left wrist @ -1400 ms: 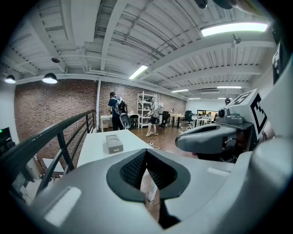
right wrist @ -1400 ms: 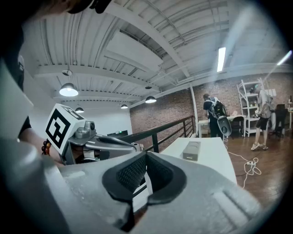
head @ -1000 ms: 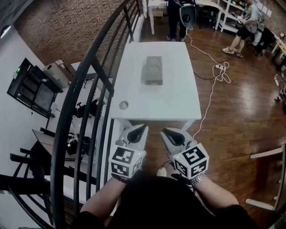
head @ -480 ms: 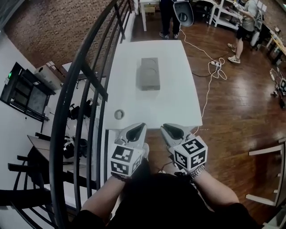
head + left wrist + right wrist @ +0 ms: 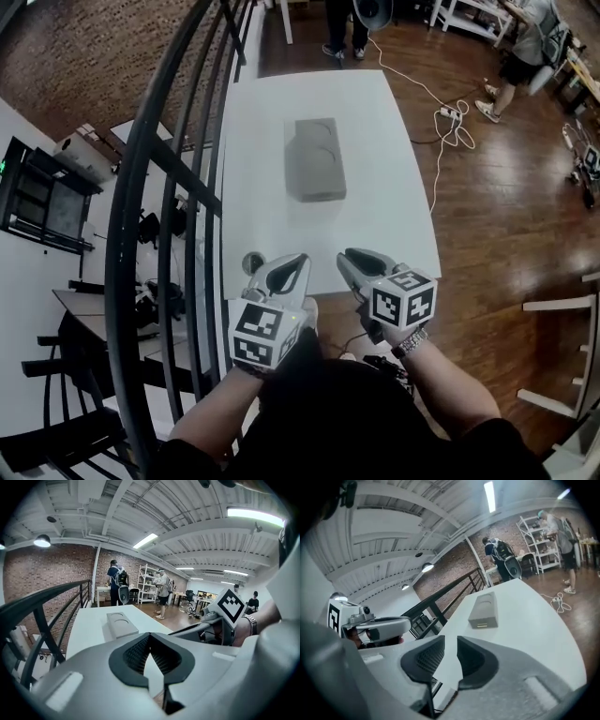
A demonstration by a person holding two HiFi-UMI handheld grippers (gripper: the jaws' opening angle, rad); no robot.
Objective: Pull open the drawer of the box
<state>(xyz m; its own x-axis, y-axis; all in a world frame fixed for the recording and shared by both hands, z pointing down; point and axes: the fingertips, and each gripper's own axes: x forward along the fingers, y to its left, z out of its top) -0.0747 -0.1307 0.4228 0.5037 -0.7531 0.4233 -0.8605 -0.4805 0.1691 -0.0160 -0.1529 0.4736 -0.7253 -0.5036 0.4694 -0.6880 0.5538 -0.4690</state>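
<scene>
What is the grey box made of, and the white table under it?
The box looks like matte grey plastic: smooth, dull, with rounded edges. The table looks like white painted or laminated board, flat and even; I cannot tell which.

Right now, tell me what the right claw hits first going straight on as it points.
The right claw, its jaws just opening and empty, would probably meet the bare white table first, short of the grey box; depth is unclear.

white table [image 5: 394,216], black railing [image 5: 119,253], wooden floor [image 5: 506,216]
</scene>
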